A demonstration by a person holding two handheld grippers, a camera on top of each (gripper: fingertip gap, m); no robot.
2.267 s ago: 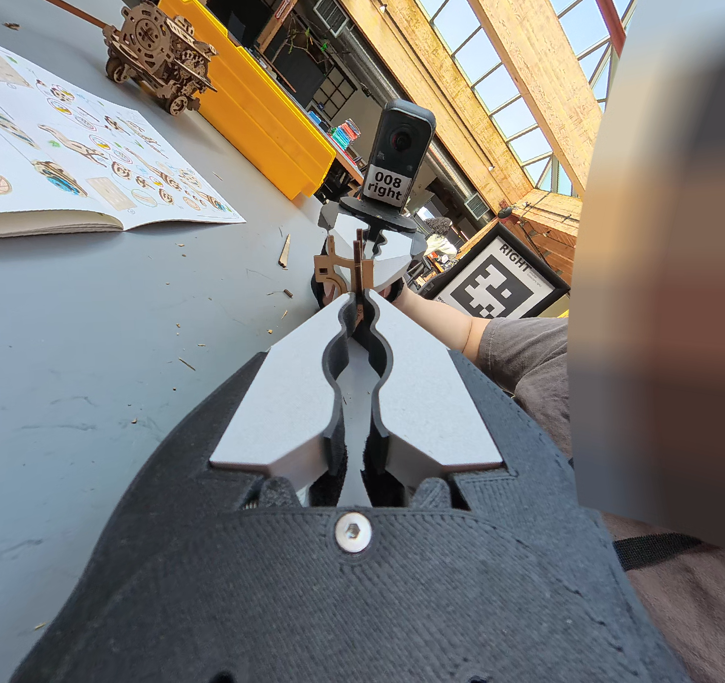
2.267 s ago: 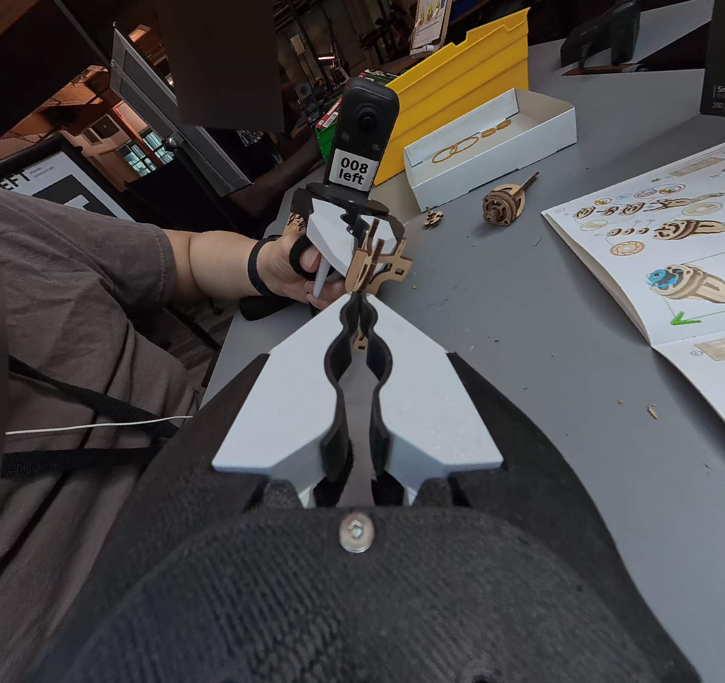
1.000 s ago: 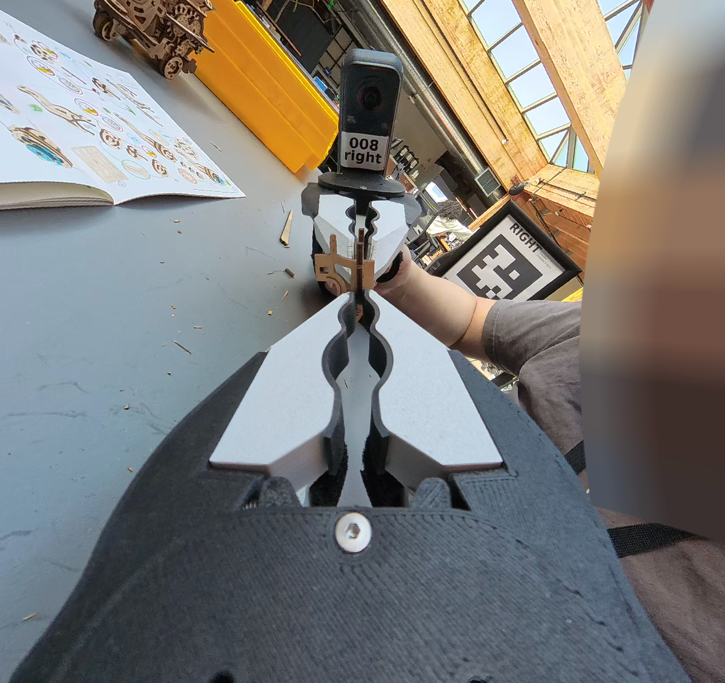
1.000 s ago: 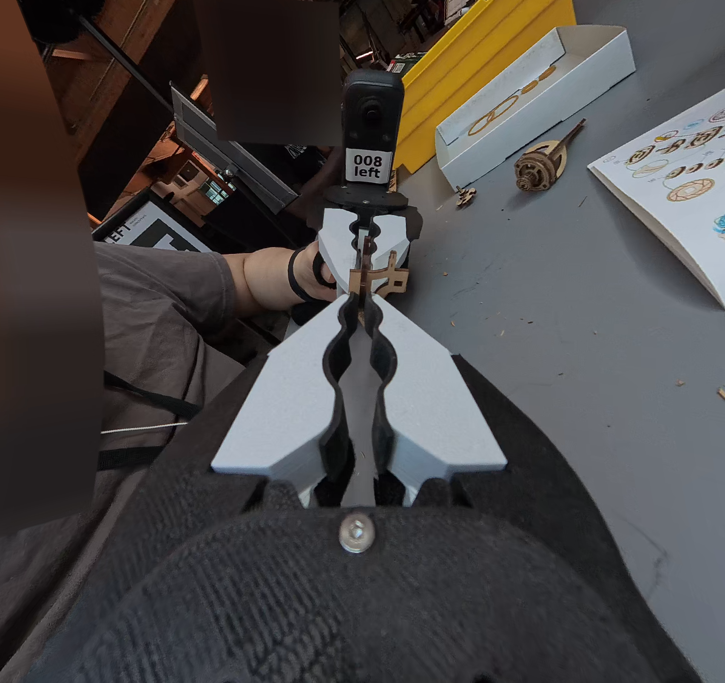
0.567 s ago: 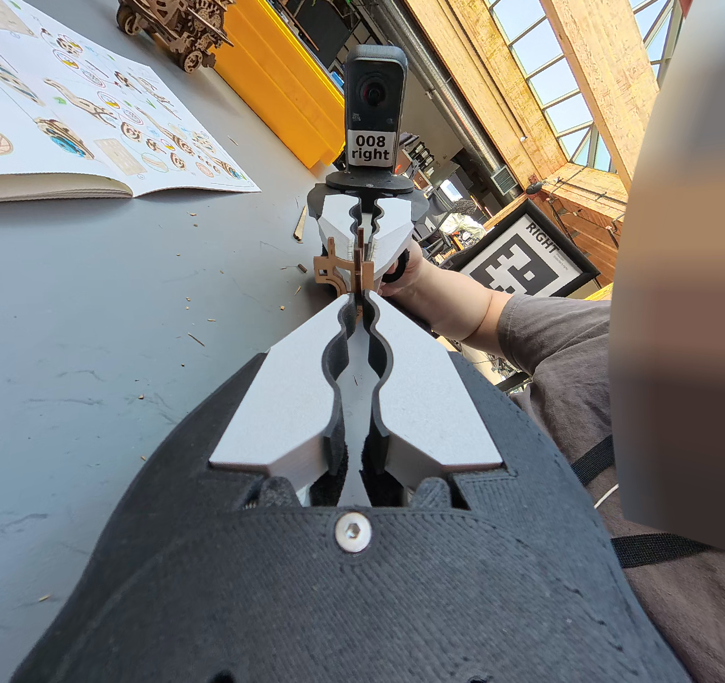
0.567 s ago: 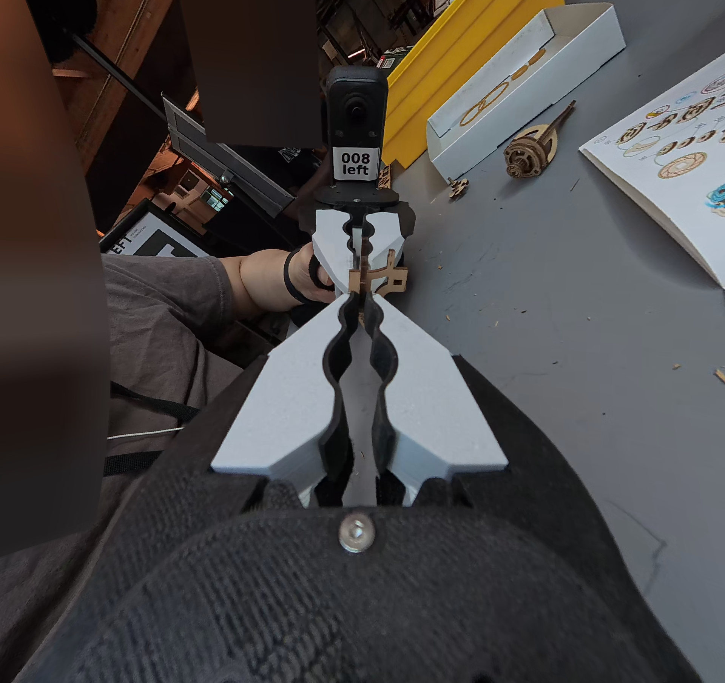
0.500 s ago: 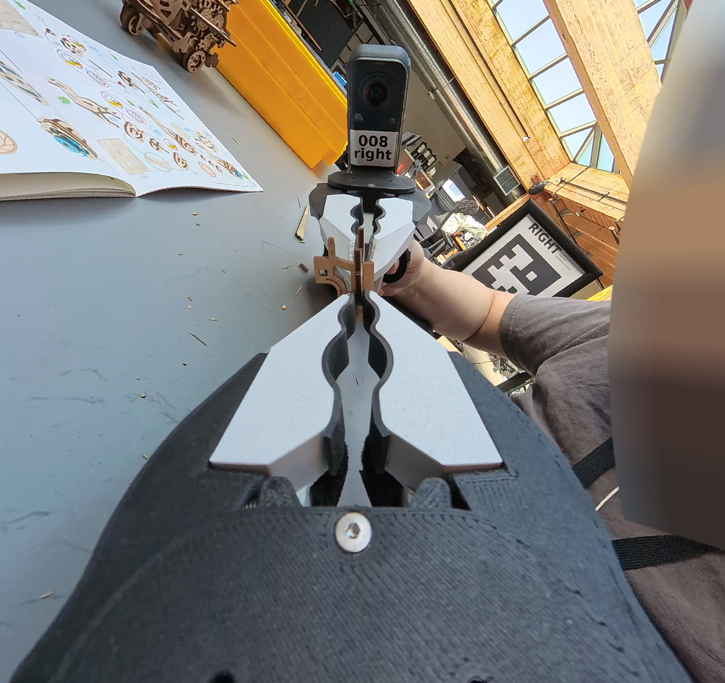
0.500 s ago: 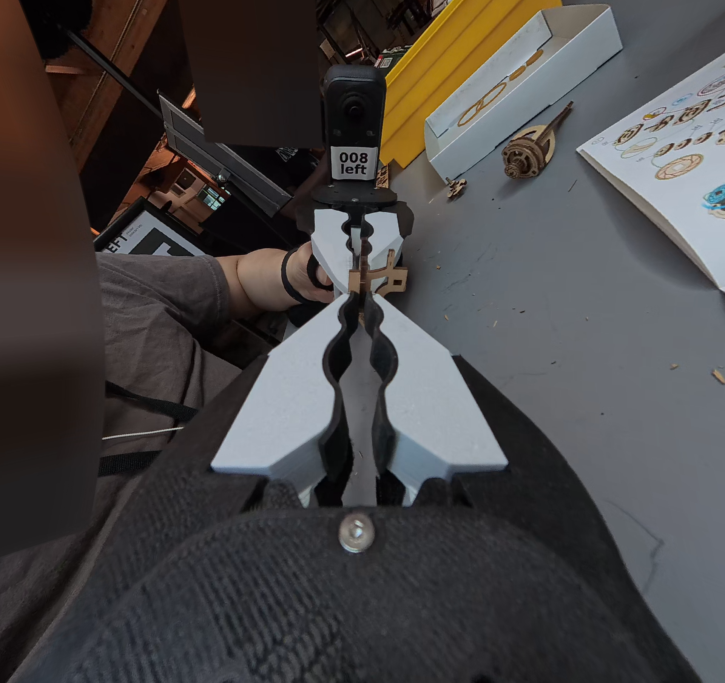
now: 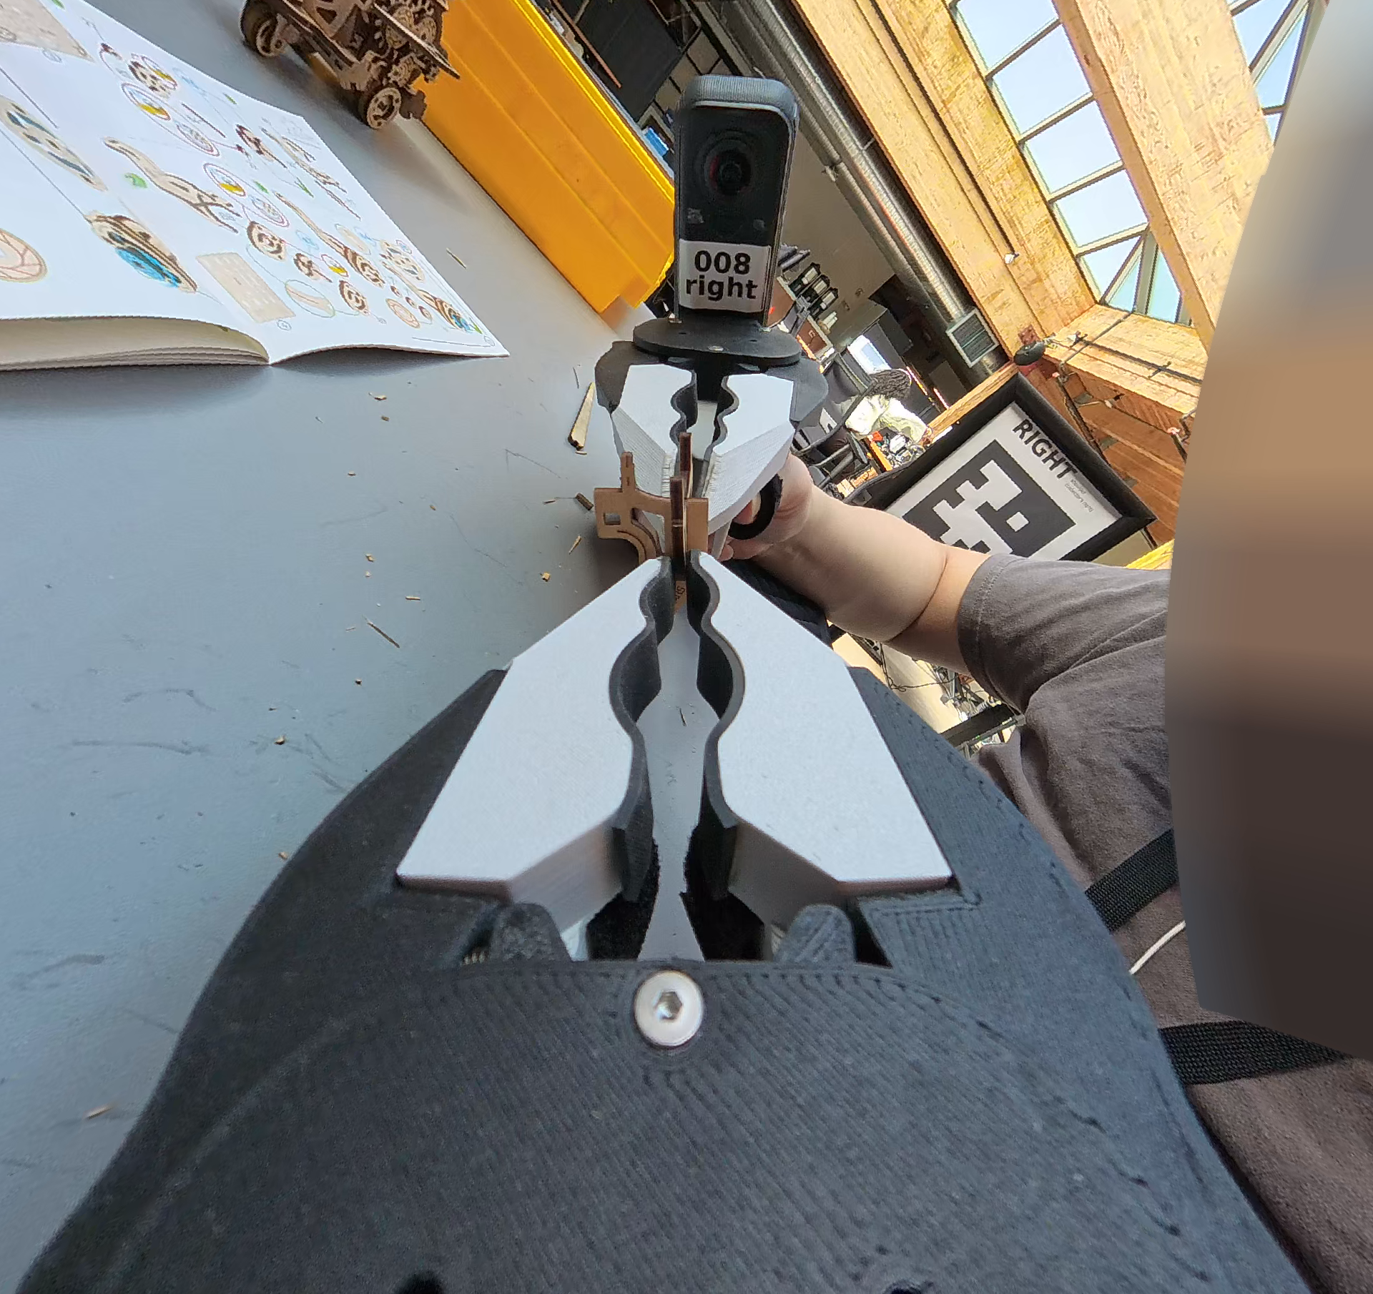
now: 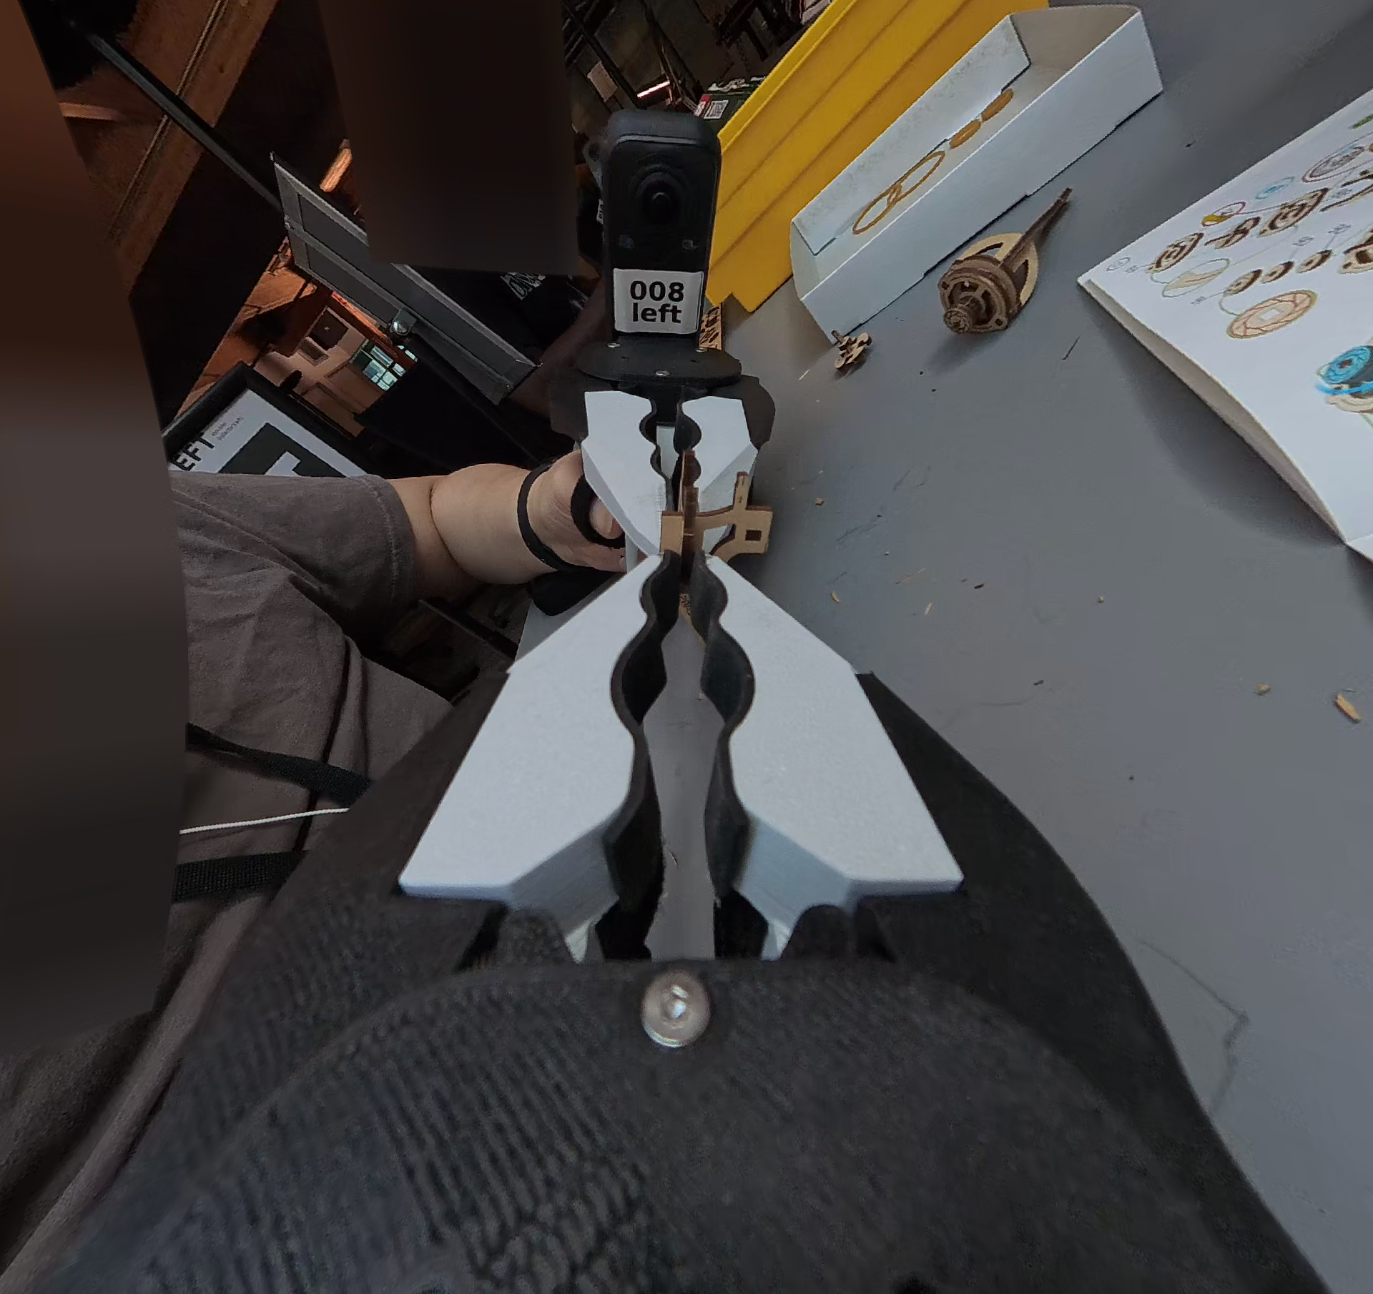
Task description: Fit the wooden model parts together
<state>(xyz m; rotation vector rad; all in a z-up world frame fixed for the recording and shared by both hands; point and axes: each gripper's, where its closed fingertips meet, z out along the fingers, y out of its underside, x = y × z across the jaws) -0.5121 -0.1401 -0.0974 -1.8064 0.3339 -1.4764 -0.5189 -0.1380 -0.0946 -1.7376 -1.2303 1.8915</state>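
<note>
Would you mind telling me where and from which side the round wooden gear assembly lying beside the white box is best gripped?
I'd grip the gear assembly by its thin stick-like shaft, closing across it from above. It lies on its side on the table, the shaft pointing away toward the white box. The layered round body looks too wide and bumpy for a firm pinch.

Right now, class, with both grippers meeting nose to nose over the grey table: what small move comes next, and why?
Probably press the left gripper and right gripper gently together: each is shut on a thin wooden piece, and the pieces cross at the tips, apparently slotted but maybe not fully seated.
</note>
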